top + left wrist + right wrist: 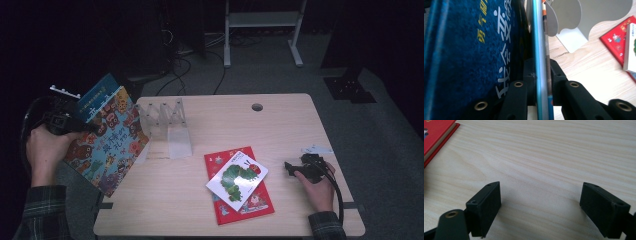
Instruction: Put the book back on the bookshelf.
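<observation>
Left gripper (75,125) fingers clamped on book (107,135), held tilted off table's (280,120) left edge, near rack (167,125). Right gripper (295,169) resting on table, fingers apart, empty. Best stood upright, spine lined with a rack slot, before easing in.

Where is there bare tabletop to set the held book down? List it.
Free: the far right, between the cable hole and the right gripper; and the near-left corner, below the clear rack and left of the red book. Crowded: the rack itself and the two stacked books.
</observation>
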Demonstrator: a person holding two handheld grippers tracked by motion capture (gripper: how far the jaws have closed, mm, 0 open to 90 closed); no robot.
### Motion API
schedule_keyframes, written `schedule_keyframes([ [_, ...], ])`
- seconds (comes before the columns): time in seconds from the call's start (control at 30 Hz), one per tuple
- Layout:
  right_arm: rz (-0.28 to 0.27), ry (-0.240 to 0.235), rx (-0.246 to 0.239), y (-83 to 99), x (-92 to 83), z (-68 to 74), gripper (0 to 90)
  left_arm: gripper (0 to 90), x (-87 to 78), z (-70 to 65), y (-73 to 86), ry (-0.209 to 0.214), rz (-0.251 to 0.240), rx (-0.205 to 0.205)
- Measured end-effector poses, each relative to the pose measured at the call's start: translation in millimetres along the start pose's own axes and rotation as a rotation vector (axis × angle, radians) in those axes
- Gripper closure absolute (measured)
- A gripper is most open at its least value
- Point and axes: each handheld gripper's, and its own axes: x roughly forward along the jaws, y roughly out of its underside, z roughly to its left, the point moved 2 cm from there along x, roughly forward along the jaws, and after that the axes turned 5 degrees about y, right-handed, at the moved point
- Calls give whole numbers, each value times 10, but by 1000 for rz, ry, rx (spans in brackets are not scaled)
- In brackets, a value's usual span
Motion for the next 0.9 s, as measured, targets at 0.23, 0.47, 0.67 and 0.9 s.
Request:
schedule_keyframes([
  [0.23,0,0,0,0,0,0,161,701,-39,-19,-2,-6,-5,16],
  [0.47,0,-3,-2,1,-1,1,161,714,-202,-34,-48,-20,-37,21],
  [0.67,0,-3,-2,1,-1,2,161,783,-347,-45,-72,-56,-65,33],
  [0.9,0,-2,-3,1,-1,1,161,890,-464,-98,-62,-73,-140,56],
])
